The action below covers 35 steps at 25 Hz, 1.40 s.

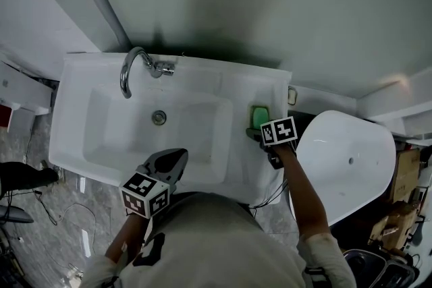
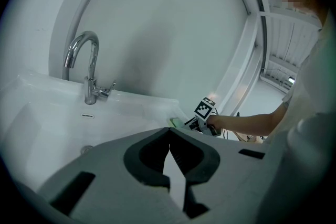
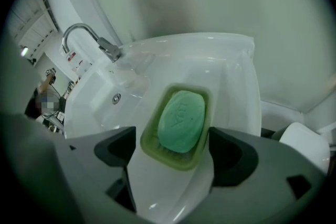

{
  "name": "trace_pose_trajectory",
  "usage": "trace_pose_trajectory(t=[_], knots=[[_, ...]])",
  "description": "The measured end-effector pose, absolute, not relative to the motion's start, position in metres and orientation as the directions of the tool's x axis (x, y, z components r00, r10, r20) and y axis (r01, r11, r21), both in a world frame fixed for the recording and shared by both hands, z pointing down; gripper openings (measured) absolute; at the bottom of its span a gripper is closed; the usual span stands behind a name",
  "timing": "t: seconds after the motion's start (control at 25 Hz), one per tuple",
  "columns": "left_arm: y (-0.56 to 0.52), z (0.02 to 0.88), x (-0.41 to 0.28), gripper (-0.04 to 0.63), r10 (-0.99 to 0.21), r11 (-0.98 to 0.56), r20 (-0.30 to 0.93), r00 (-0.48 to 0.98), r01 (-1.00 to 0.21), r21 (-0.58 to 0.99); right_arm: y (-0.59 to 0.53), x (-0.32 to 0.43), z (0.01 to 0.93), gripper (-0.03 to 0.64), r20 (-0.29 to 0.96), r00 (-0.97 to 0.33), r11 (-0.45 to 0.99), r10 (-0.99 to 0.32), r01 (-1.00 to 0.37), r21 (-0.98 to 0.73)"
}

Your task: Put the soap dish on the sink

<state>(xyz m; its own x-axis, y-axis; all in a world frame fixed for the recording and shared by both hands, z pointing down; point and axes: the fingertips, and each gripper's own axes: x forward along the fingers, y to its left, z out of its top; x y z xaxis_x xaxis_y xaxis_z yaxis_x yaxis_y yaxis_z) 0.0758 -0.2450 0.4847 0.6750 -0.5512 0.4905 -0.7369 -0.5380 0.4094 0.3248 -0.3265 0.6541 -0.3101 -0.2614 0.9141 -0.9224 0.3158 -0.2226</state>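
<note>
Matte fingers (image 3: 231, 157) flank rounded soap dish (image 3: 153, 148); glossy sink (image 3: 233, 81)

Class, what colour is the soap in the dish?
The soap is green, clearest in the right gripper view.

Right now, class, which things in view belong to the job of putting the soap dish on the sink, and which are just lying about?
Belong to the job:
soap dish, resting on the sink ledge
green soap bar in it
sink
right gripper, jaws open either side of the dish

Just lying about:
faucet
drain
left gripper, jaws shut, empty
</note>
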Motion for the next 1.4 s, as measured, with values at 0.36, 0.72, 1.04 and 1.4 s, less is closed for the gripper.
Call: trace_pose_trajectory(t=[0.36,0.72,1.04,1.4], knots=[[-0.239,0.485,0.067,0.018,-0.567,-0.525,0.485,0.666,-0.746,0.409,-0.326,0.325,0.663,0.425,0.935,-0.201,0.263,-0.292,-0.957,-0.123],[-0.231,0.481,0.054,0.018,-0.593,-0.513,0.478,0.649,-0.761,0.397,-0.326,0.32,0.661,0.422,0.927,-0.195,0.225,-0.32,-0.966,-0.125],[-0.223,0.473,0.038,0.018,-0.612,-0.506,0.464,0.64,-0.768,0.392,-0.325,0.32,0.657,0.424,0.916,-0.195,0.22,-0.351,-0.968,-0.122],[-0.228,0.466,-0.029,0.018,-0.684,-0.468,0.446,0.576,-0.817,0.338,-0.308,0.302,0.597,0.453,0.817,-0.24,0.181,-0.525,-0.969,-0.168]])
